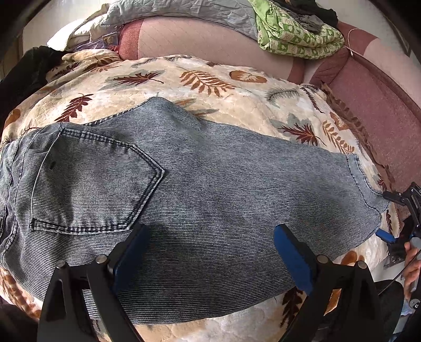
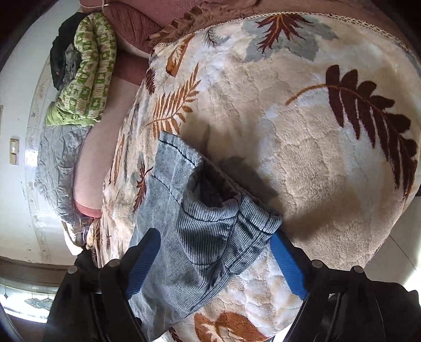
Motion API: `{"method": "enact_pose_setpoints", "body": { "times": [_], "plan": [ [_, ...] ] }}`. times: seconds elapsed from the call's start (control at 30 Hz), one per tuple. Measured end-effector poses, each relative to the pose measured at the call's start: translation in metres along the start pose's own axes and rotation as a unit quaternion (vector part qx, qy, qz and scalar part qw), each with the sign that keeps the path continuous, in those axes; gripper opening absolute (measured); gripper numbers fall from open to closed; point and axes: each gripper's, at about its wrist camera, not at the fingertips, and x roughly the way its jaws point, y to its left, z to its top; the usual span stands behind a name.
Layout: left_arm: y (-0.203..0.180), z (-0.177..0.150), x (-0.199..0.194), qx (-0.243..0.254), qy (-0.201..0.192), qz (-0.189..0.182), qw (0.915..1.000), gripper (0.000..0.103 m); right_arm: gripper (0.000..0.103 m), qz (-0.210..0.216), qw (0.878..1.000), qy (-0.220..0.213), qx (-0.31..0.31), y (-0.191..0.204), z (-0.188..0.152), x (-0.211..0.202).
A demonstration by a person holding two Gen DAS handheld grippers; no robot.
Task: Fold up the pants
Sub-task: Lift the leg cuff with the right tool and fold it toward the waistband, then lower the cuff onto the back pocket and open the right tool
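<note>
Both my claws stand wide over the grey-blue ribbed denim pants point(image 1: 210, 200) lying doubled on the leaf-patterned plush blanket point(image 1: 236, 86); right claw point(image 2: 218, 252) straddles the hems, left claw point(image 1: 210, 250) mid-leg. Pinch both layers squarely.

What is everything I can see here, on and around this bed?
jeans: one pair, washed grey-blue, lying on the blanket, back pocket up
leaf blanket: one, cream with brown and rust leaves, under the jeans
pink bedcover: one, dusty pink, beyond the blanket
green quilt: one, green and white print, bundled at the far edge
grey quilt: one, pale grey, beside the green quilt
dark clothing: one heap, black, far left
left tool: one, black with blue pads, open above the jeans
right tool: one, same colours, open around the leg hem
hand: one, holding the right tool
</note>
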Motion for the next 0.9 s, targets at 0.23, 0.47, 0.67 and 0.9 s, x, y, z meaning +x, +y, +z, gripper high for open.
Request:
{"method": "enact_pose_setpoints", "body": {
  "times": [0.23,0.47,0.67,0.9],
  "plan": [
    [0.005,0.001,0.001,-0.001,-0.003,-0.005,1.0000,0.096,0.031,-0.014,0.999,-0.008,-0.027,-0.004,0.002,-0.003],
    [0.007,0.001,-0.005,0.000,-0.008,-0.007,0.9999,0.096,0.024,-0.019,0.996,-0.036,-0.082,0.013,-0.005,-0.016],
    [0.029,0.006,-0.025,-0.029,-0.033,-0.006,0.9990,0.096,0.021,-0.043,0.975,-0.078,-0.206,0.075,-0.030,-0.032],
    [0.080,0.007,-0.072,-0.089,-0.082,-0.008,0.9926,0.096,0.021,-0.039,0.901,-0.094,-0.423,0.197,-0.128,-0.016]
  ]
}}
